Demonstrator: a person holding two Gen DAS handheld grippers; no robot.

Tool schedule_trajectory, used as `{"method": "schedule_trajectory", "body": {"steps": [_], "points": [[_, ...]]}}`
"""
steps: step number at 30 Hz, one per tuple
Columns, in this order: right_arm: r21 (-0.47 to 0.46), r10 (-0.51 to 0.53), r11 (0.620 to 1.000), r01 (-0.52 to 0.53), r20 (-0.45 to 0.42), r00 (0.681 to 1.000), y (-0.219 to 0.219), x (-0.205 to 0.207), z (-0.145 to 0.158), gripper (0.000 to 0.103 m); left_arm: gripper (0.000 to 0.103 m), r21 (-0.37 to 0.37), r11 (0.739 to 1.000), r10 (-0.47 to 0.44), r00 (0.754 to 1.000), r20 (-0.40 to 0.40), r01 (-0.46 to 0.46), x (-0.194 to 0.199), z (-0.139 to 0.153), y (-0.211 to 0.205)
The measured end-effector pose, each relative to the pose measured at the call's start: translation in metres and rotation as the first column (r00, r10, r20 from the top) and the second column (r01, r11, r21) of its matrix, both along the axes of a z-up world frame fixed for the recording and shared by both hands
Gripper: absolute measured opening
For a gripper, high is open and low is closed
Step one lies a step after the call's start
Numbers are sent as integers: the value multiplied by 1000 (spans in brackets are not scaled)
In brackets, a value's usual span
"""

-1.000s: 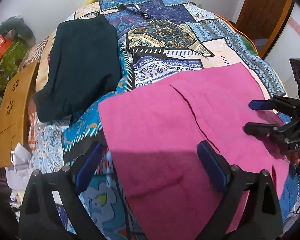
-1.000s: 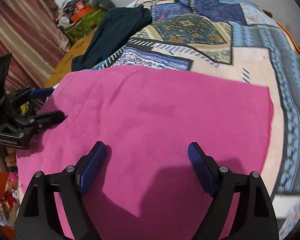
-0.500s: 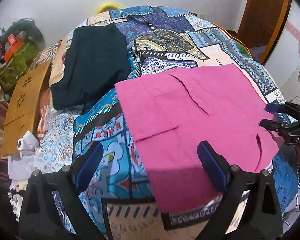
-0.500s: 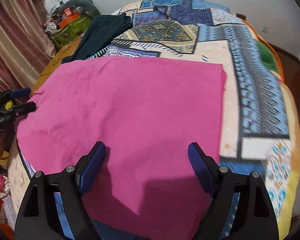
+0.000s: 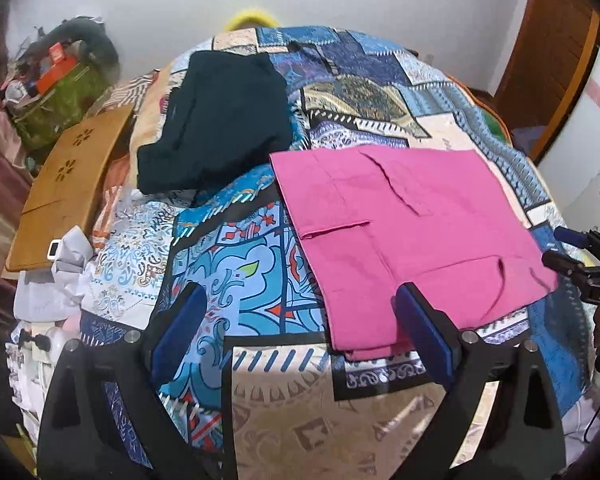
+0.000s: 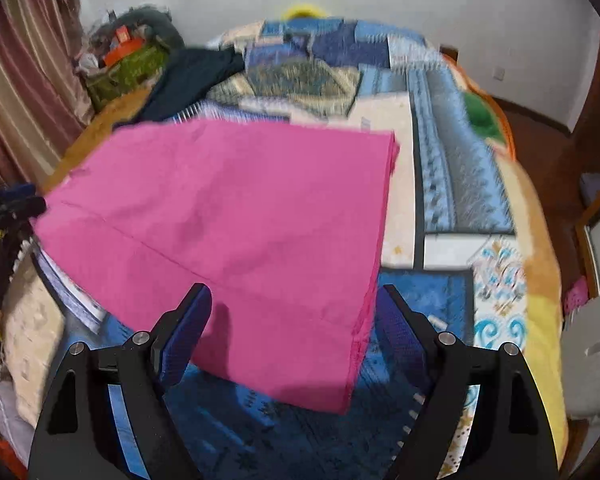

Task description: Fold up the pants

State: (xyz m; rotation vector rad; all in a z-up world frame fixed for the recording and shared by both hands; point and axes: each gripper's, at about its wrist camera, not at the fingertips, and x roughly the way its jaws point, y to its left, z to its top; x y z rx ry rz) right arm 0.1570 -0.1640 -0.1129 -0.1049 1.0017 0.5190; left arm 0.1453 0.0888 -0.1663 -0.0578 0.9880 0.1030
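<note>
- The pink pants (image 5: 412,236) lie flat on the bed (image 5: 259,412), already folded into a near-rectangular block of several layers, with stacked edges showing at the corner nearest the right wrist camera.
- In the left wrist view the block's long axis runs from its far left corner toward the near right; a pocket opening and seam lines show on top, so the outer side faces up.
- Seen from the left gripper (image 5: 300,338), the pants lie ahead and to the right: its right finger overlaps the block's near edge in the picture, while its left finger hangs over bare patterned bedspread. Whether it touches the cloth I cannot tell.
- Seen from the right gripper (image 6: 291,330), the pants lie straight ahead and to the left, the near right corner sitting between the jaws and just beyond them.
- Both pairs of jaws stand wide apart and hold nothing.
- In the left view the right gripper shows at the frame's right edge, just beside the block's right-hand corner; the right hand therefore looks the nearer to a short edge.
- My judgement: if another fold is wanted, it would turn on the long axis, one short end carried over the other, and the right side is better placed to begin.
- Further out, a dark folded garment (image 5: 215,120) lies well apart at the far left of the bed, and a wooden board (image 5: 67,184) leans beside the bed's left edge.
</note>
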Motion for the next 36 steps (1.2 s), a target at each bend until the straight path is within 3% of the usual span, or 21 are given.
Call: {"method": "schedule_trajectory", "body": {"steps": [4,8,15,18,23,26,31,33,36], "points": [[72,16,997,-23,87,996,13,-2,31,82,96,-58,998,6,1000,13,-6,-7,7,-6],[134,64,988,-81,130,989,38,-5,43,82,96,-120,993,-14,1000,-16,12,-13,-1,-19],[52,148,986,-157,146,978,79,-6,17,82,96,-300,953,-66,994,-90,36,-20,-21,-30],[33,167,985,-171,101,981,87,-2,2,82,96,-300,953,-69,994,-85,40,-19,-22,-36],[71,162,984,-165,51,985,81,-2,-6,82,95,-416,907,-95,994,-53,65,-8,-19,-38],[83,163,983,-165,28,986,82,-3,-6,81,87,-450,889,-110,993,-30,85,1,-17,-41],[88,167,982,-169,23,986,81,-6,-8,81,57,-394,918,-61,998,-29,45,20,-16,-41],[103,165,981,-165,9,986,80,-5,-9,81,33,-336,942,-30,999,-34,17,25,-17,-40],[131,160,979,-157,-16,987,76,-4,-12,82,28,-272,962,-21,1000,-4,19,27,-18,-43]]}}
